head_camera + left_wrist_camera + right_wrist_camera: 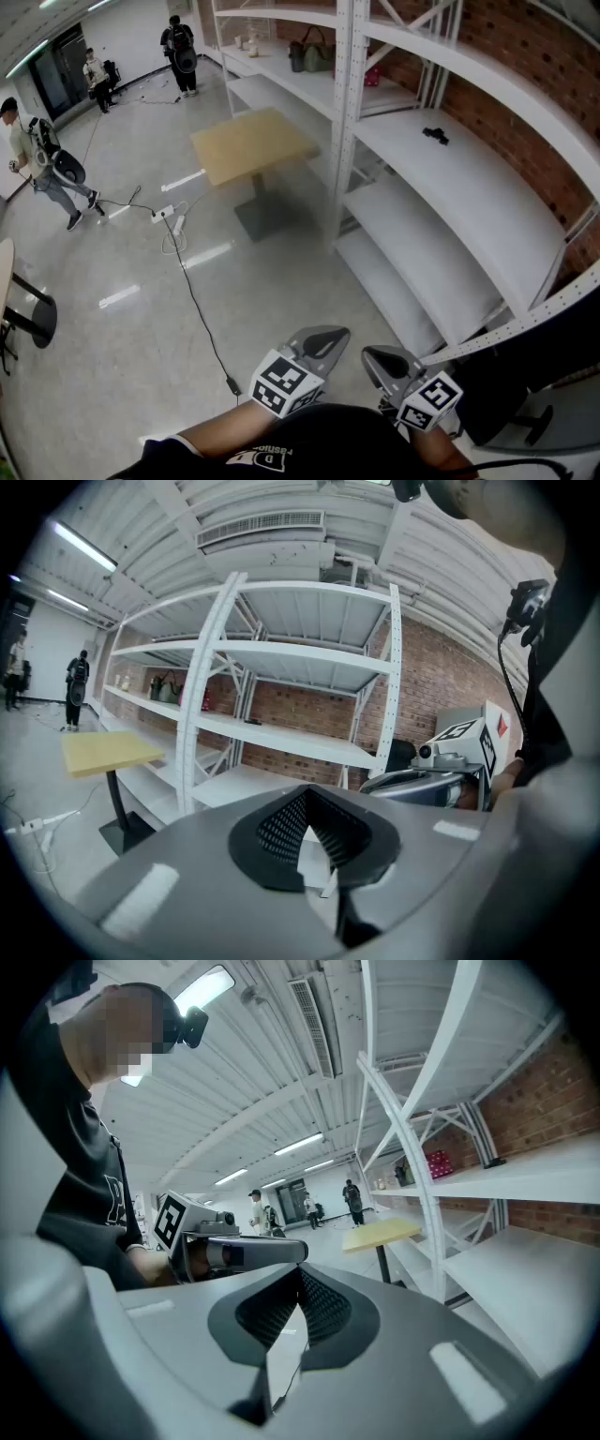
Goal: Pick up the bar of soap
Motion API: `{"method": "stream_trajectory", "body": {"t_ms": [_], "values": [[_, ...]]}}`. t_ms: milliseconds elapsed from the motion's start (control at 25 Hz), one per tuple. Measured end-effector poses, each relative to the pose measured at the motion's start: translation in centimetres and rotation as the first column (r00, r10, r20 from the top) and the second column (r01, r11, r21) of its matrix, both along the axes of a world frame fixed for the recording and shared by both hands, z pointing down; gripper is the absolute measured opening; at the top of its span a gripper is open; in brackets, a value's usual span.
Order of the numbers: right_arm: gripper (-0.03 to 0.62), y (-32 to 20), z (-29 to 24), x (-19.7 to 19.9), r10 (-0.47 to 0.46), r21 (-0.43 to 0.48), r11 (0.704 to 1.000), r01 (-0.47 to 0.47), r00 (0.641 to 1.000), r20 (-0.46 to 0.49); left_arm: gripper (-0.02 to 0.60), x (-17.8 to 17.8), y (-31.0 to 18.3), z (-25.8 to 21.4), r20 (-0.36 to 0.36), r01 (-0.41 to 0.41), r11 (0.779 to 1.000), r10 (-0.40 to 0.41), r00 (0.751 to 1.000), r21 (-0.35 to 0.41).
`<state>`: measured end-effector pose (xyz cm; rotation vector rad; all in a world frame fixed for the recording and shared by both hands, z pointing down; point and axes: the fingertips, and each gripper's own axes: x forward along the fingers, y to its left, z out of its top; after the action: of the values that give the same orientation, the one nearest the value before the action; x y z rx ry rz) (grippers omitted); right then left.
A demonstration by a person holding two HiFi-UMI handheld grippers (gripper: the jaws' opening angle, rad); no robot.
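No bar of soap shows in any view. In the head view both grippers are held close to my body at the bottom edge, pointing at the floor in front of the white shelving [441, 187]. My left gripper [323, 339] has its jaws together with nothing between them, as the left gripper view [314, 841] also shows. Beside it, my right gripper [380, 359] is likewise shut and empty in its own view [291, 1321]. Each gripper shows in the other's view: the right gripper [441, 761], the left gripper [225, 1251]. A small dark thing [434, 135] lies on a shelf.
A square wooden table [253, 142] on a pedestal stands ahead beside the shelving. A black cable [192, 300] and a power strip [164, 214] lie on the glossy floor. Bags [314, 56] sit on a far shelf. Several people [42, 159] stand at the far left.
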<state>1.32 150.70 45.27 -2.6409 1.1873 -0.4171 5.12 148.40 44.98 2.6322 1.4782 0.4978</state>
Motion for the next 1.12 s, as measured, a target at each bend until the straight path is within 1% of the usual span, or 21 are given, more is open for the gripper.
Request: {"method": "stream_trajectory", "body": {"t_ms": [160, 240, 320, 480, 600, 720, 800, 880, 920, 960, 1080, 1120], "values": [[0.008, -5.8, 0.1, 3.7, -0.051, 0.005, 0.999, 0.051, 0.998, -0.025, 0.006, 2.8, -6.6, -0.2, -0.040, 0.068, 0.998, -0.069, 0.997, -0.008], [0.008, -9.2, 0.2, 5.1, -0.118, -0.003, 0.993, 0.118, 0.993, -0.030, 0.006, 3.6, -10.2, -0.3, -0.045, 0.129, 0.991, -0.130, 0.990, -0.023], [0.008, -12.7, 0.3, 5.6, -0.202, -0.017, 0.979, 0.201, 0.979, -0.030, 0.006, 3.7, -13.6, -0.2, -0.039, 0.199, 0.979, -0.200, 0.979, -0.037], [0.008, -18.6, -0.1, 6.2, -0.335, -0.026, 0.942, 0.334, 0.941, -0.040, 0.006, 3.5, -20.0, 0.4, -0.044, 0.331, 0.943, -0.332, 0.942, -0.029], [0.008, -22.3, 0.0, 6.9, -0.417, -0.014, 0.909, 0.417, 0.908, -0.030, 0.006, 3.5, -24.0, 1.0, -0.054, 0.434, 0.901, -0.434, 0.899, -0.015], [0.008, -25.9, 0.3, 7.3, -0.509, 0.003, 0.860, 0.509, 0.860, -0.021, 0.006, 2.9, -27.5, 1.8, -0.047, 0.539, 0.842, -0.538, 0.842, 0.003], [0.008, -28.5, 0.4, 7.5, -0.578, 0.000, 0.816, 0.578, 0.816, -0.028, 0.006, 2.7, -29.8, 2.3, -0.049, 0.601, 0.799, -0.600, 0.799, 0.020], [0.008, -30.9, 0.7, 8.1, -0.644, -0.008, 0.765, 0.644, 0.764, -0.035, 0.006, 3.0, -32.0, 2.4, -0.047, 0.660, 0.751, -0.659, 0.751, 0.018], [0.008, -32.0, 0.9, 8.5, -0.674, -0.009, 0.738, 0.674, 0.738, -0.035, 0.006, 3.2, -33.1, 2.3, -0.043, 0.690, 0.723, -0.689, 0.723, 0.010], [0.008, -33.1, 1.0, 9.0, -0.702, -0.007, 0.712, 0.702, 0.711, -0.034, 0.006, 3.5, -34.4, 2.2, -0.039, 0.723, 0.691, -0.722, 0.691, 0.001], [0.008, -37.2, 0.6, 10.2, -0.775, 0.007, 0.631, 0.776, 0.631, -0.036, 0.006, 4.0, -38.8, 1.5, -0.025, 0.816, 0.578, -0.816, 0.577, -0.014], [0.008, -38.6, 0.1, 10.5, -0.796, 0.014, 0.603, 0.797, 0.603, -0.043, 0.006, 4.2, -40.3, 1.2, -0.020, 0.840, 0.543, -0.840, 0.543, -0.015]]}}
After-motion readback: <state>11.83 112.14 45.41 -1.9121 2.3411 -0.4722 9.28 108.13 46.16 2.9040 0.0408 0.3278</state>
